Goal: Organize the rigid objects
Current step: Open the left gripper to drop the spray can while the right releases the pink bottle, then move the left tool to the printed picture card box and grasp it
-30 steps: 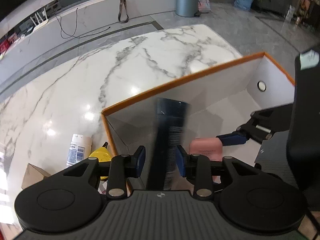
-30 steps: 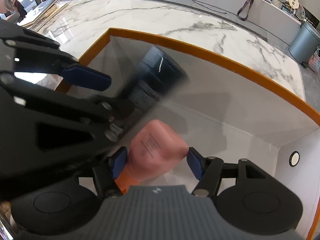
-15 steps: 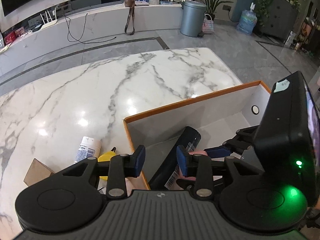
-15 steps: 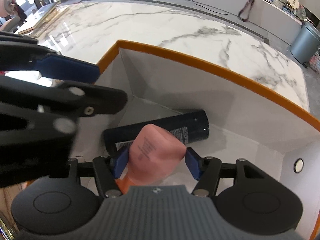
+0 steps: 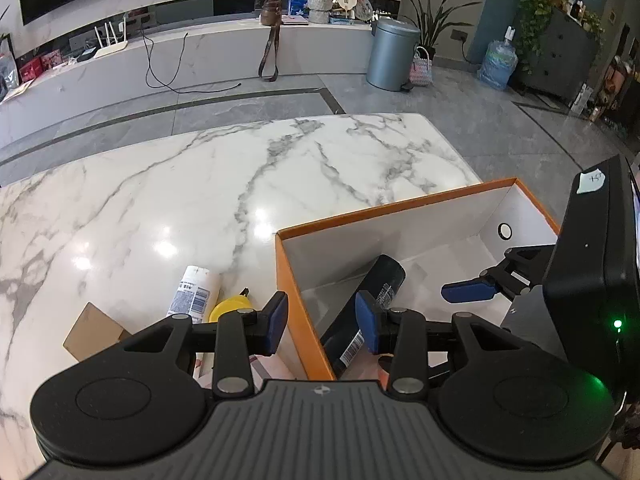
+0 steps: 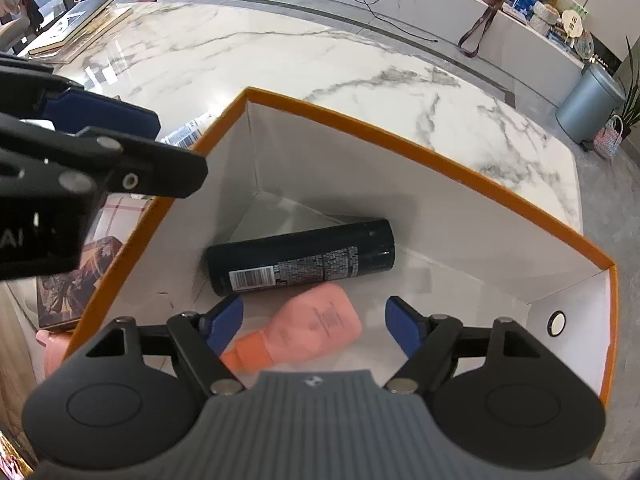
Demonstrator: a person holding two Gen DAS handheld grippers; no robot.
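Risk: right tool (image 6: 314, 322), jaws opening and clear of pink bottle (image 6: 316, 326) lying below it beside dark can (image 6: 300, 262) in orange box (image 6: 400, 130), may clip either; left tool (image 5: 321, 322), opening, empty, straddles box wall.

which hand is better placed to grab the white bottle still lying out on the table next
Left. The left gripper, jaws opening with nothing held, straddles the orange box wall beside the white bottle. The right gripper hangs inside the box over the pink bottle.
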